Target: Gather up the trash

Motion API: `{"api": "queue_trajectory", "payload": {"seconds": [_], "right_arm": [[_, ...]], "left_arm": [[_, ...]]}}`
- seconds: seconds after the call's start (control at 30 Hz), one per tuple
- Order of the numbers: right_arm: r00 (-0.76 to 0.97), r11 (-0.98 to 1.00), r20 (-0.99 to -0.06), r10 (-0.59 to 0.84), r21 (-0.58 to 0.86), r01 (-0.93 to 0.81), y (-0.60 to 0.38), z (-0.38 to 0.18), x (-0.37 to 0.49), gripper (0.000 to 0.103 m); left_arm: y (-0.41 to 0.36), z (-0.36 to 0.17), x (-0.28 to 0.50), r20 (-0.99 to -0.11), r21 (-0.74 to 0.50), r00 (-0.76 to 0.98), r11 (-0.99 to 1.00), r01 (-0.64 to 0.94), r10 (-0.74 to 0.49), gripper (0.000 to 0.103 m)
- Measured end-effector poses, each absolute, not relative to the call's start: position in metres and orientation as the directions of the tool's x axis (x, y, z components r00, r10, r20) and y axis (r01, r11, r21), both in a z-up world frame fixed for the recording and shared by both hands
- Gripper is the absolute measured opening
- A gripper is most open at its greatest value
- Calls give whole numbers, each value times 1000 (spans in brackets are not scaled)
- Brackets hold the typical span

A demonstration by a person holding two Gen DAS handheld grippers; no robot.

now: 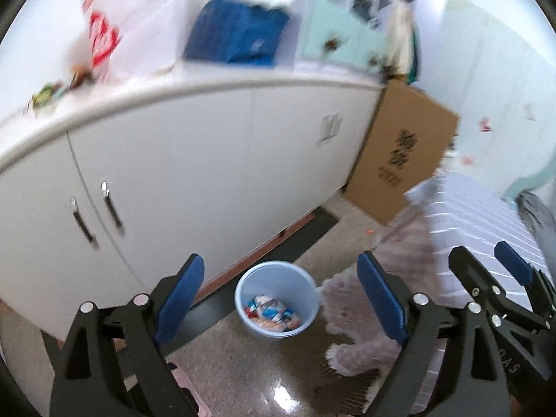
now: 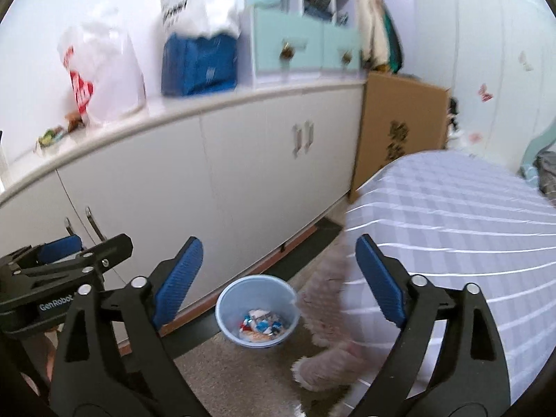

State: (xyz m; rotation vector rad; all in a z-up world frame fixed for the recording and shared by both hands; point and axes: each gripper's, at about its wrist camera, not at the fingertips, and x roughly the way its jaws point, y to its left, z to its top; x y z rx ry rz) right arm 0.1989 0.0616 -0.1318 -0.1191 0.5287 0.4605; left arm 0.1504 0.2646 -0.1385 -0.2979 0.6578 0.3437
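Note:
A light blue bin (image 1: pixel 247 323) (image 2: pixel 225 326) stands on the floor by the cabinet's foot, holding several crumpled wrappers (image 1: pixel 274 312) (image 2: pixel 264 325). My left gripper (image 1: pixel 280 260) hangs high above the bin, open, with nothing between its blue pads. To its right my right gripper (image 1: pixel 486 253) (image 2: pixel 278 243) is also open and empty. In the right wrist view the left gripper (image 2: pixel 100 241) shows at the left edge. More wrappers (image 1: pixel 45 95) (image 2: pixel 50 135) lie on the cabinet top at the left. Both views are blurred.
A long white cabinet (image 1: pixel 191 160) (image 2: pixel 243 160) carries a white plastic bag (image 2: pixel 100 69), a blue pack (image 2: pixel 199 66) and teal drawers (image 2: pixel 302 45). A cardboard box (image 1: pixel 403 149) stands at its end. A striped bed (image 2: pixel 451 215) and a fluffy pink slipper (image 2: pixel 323 371) lie at the right.

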Motion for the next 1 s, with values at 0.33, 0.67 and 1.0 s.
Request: {"api": "queue_trajectory", "payload": {"seconds": [0.33,0.67,1.0], "right_arm": [[853,930,-394,343,16,-366,-42,-53,116,96],[906,952,-301,297,27,-303,-109,-17,52,96],[934,964,-239,263,28,-265,-148,-4,15,97]], "left_arm": [[167,-46,75,-440,-133,884,962,-239,159,92],[93,1,18,-328,-88,939,987,-138,102,95],[41,19,-7,-258,-20,965,998,-52,45,96]]}}
